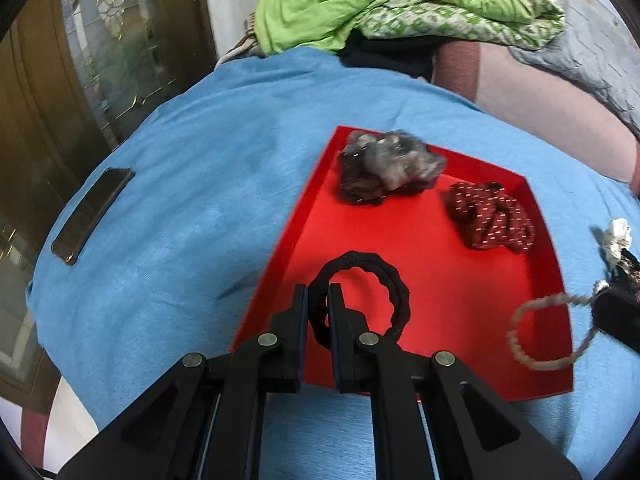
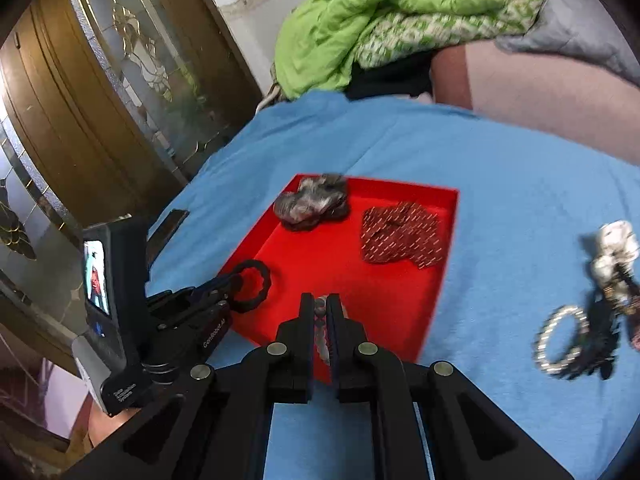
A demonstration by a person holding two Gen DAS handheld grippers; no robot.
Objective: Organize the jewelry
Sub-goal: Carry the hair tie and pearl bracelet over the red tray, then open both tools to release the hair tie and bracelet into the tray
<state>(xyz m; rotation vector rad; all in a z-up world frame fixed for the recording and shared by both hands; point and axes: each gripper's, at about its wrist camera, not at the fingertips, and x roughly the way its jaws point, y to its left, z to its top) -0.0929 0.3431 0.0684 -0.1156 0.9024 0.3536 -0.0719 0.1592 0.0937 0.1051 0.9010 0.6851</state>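
A red tray (image 1: 440, 280) lies on a blue cloth (image 1: 180, 200). In it are a grey scrunchie (image 1: 388, 168) and a dark red dotted scrunchie (image 1: 494, 216). My left gripper (image 1: 318, 292) is shut on a black hair tie (image 1: 384, 276), held over the tray's near left part. At the right edge my right gripper (image 1: 600, 300) is shut on a beige braided tie (image 1: 540, 332) that hangs over the tray's near right corner. In the right wrist view the right gripper (image 2: 319, 304) pinches that braided tie (image 2: 322, 328), and the left gripper (image 2: 228, 284) holds the black hair tie (image 2: 256, 284).
Loose pieces lie on the cloth right of the tray (image 2: 400, 300): a pale beaded ring (image 2: 560, 340), a white clump (image 2: 616, 248) and dark items. A dark phone (image 1: 92, 216) lies to the left. A green blanket (image 1: 400, 0) and a pinkish bolster (image 1: 540, 92) are behind. A glass-panelled door (image 2: 132, 60) stands on the left.
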